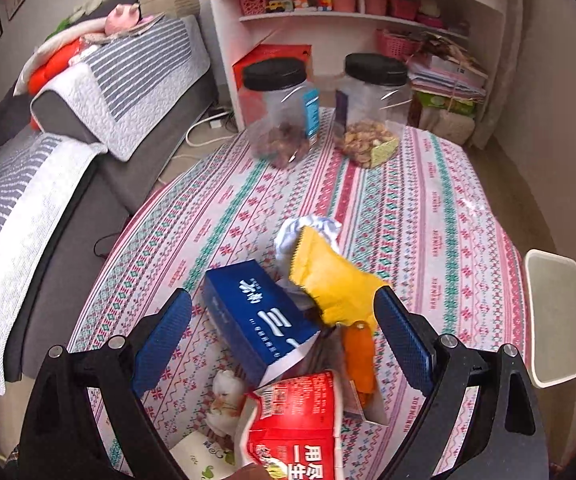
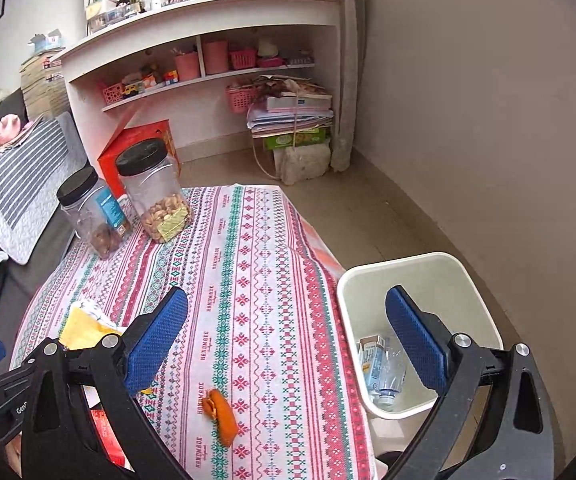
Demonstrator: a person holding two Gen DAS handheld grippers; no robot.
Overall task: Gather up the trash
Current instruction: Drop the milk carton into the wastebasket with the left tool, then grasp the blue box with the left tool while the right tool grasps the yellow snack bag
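In the left wrist view a pile of trash lies on the patterned tablecloth (image 1: pixel 408 208): a blue box (image 1: pixel 256 316), a yellow wrapper (image 1: pixel 328 276), crumpled white paper (image 1: pixel 308 232), an orange peel (image 1: pixel 360 356) and a red packet (image 1: pixel 296 420). My left gripper (image 1: pixel 284 340) is open over the pile, its fingers either side of the blue box and wrapper. My right gripper (image 2: pixel 288 340) is open and empty above the table edge. A white bin (image 2: pixel 420 292) beside the table holds a plastic bottle (image 2: pixel 388 372) and a carton. An orange peel (image 2: pixel 220 416) lies on the cloth.
Two black-lidded clear jars (image 1: pixel 284 116) (image 1: pixel 372 112) of nuts stand at the table's far end. A grey sofa (image 1: pixel 68 160) with striped covers runs along the left. White shelves (image 1: pixel 348 12) and a paper stack (image 2: pixel 292 116) stand against the back wall.
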